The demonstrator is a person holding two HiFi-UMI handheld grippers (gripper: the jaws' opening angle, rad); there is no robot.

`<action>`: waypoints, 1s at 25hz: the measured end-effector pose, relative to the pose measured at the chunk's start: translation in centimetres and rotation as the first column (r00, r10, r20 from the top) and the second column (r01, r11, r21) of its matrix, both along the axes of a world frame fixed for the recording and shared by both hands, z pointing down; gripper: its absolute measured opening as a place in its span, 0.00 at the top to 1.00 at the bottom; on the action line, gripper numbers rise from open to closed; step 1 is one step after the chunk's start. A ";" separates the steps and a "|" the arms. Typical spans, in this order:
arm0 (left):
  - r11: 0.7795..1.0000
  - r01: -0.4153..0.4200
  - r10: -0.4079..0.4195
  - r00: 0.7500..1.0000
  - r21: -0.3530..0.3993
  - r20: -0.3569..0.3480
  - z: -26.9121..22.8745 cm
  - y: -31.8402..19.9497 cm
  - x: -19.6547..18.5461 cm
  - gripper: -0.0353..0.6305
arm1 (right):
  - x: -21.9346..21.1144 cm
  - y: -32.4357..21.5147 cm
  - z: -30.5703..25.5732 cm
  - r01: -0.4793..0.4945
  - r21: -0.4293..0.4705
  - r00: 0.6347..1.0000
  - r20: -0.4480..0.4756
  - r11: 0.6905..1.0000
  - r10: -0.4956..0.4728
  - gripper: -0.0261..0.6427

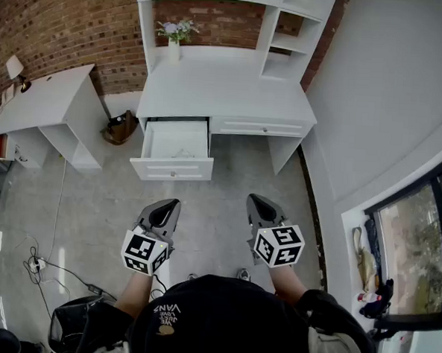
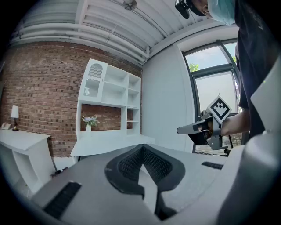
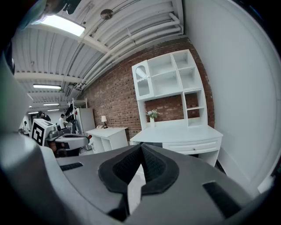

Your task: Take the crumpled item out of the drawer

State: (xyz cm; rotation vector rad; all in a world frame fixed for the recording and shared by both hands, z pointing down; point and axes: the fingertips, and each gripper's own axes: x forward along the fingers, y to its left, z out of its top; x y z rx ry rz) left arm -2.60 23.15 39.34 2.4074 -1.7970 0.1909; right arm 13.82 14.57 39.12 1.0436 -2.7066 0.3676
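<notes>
A white desk (image 1: 226, 90) with a shelf unit stands against the brick wall ahead. Its left drawer (image 1: 174, 150) is pulled open, and a small pale crumpled shape (image 1: 182, 153) lies inside, too small to make out. The right drawer (image 1: 260, 127) is closed. My left gripper (image 1: 170, 205) and right gripper (image 1: 256, 202) hover side by side over the floor, well short of the desk. Both are shut with nothing between the jaws. In the left gripper view the left gripper (image 2: 141, 148) points past the desk (image 2: 112, 145). In the right gripper view the right gripper (image 3: 140, 147) points at the desk (image 3: 178, 134).
A second white desk (image 1: 42, 101) stands at the left, with a brown bag (image 1: 121, 126) on the floor between the two. A vase of flowers (image 1: 174, 42) sits on the main desk. Cables (image 1: 40, 264) trail at the lower left. A wall and window (image 1: 418, 251) close the right side.
</notes>
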 end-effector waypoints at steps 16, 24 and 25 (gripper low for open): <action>0.997 -0.073 0.074 0.997 0.036 -0.037 1.0 1.2 -4.0 0.91 | -2.4 1.0 -0.5 -0.115 0.063 0.991 0.072 0.991 0.110 0.91; 0.997 -0.080 0.080 0.994 -0.001 -0.080 3.1 -2.0 -5.3 0.72 | -3.7 -1.7 1.1 -0.110 0.035 0.992 0.062 0.993 0.108 0.74; 0.997 -0.076 0.075 0.994 -0.009 -0.080 3.3 -2.7 -5.6 0.71 | -4.0 -2.5 1.4 -0.107 0.031 0.993 0.062 0.994 0.105 0.73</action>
